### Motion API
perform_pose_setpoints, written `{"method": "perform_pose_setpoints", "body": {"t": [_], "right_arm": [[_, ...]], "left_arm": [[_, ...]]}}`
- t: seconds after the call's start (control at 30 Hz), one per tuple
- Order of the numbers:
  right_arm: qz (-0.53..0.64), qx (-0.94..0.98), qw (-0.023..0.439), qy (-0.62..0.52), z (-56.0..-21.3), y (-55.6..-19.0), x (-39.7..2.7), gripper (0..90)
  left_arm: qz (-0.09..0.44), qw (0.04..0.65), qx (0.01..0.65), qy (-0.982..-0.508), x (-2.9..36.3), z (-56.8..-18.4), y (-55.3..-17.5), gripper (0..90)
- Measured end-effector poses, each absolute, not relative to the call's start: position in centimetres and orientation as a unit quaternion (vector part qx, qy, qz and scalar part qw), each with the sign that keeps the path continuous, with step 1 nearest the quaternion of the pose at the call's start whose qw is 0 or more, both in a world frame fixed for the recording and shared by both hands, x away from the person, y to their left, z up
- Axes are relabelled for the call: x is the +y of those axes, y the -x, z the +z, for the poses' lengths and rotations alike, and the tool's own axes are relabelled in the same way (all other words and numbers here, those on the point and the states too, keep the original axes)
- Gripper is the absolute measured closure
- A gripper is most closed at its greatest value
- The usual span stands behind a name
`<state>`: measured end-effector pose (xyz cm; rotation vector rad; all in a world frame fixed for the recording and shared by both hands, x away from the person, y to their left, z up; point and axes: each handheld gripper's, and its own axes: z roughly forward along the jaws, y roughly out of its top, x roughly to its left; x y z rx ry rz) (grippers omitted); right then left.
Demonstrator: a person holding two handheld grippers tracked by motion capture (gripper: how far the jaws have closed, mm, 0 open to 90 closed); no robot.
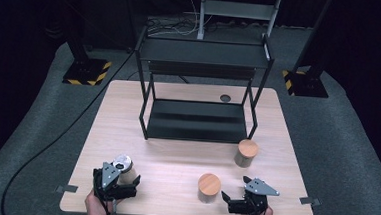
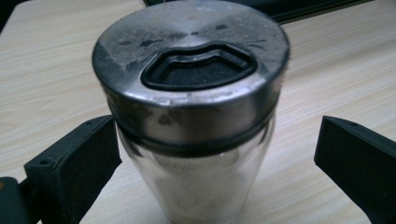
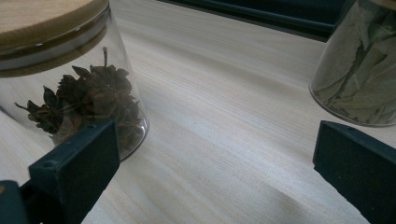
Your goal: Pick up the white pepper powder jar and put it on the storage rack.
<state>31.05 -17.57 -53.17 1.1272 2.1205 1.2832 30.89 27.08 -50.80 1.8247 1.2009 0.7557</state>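
No readable text, labels, brands or numbers on any surface, shaker's metal lid unmarked, wooden jar lids plain, only sign-like marking is yellow-and-black hazard striping on the stand bases on the floor

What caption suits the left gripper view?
Open left gripper straddling a metal-lidded glass shaker of white powder on a wooden table.
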Motion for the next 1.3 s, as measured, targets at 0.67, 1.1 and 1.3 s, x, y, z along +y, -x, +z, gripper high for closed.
{"method": "perform_pose_setpoints", "body": {"t": [0.67,1.1,1.3], "right_arm": [[0.462,0.762,0.205,-0.405,-53.2,-31.1,-17.6,0.0],[0.461,0.762,0.205,-0.405,-53.2,-31.1,-17.6,0.0],[0.461,0.763,0.204,-0.404,-53.2,-31.1,-17.6,0.0]], "left_arm": [[0.298,0.386,0.499,-0.716,27.2,-52.0,-31.9,28.9],[0.285,0.419,0.498,-0.703,27.7,-52.3,-31.5,30.0],[0.286,0.426,0.492,-0.704,27.7,-51.6,-31.3,30.0]]}}
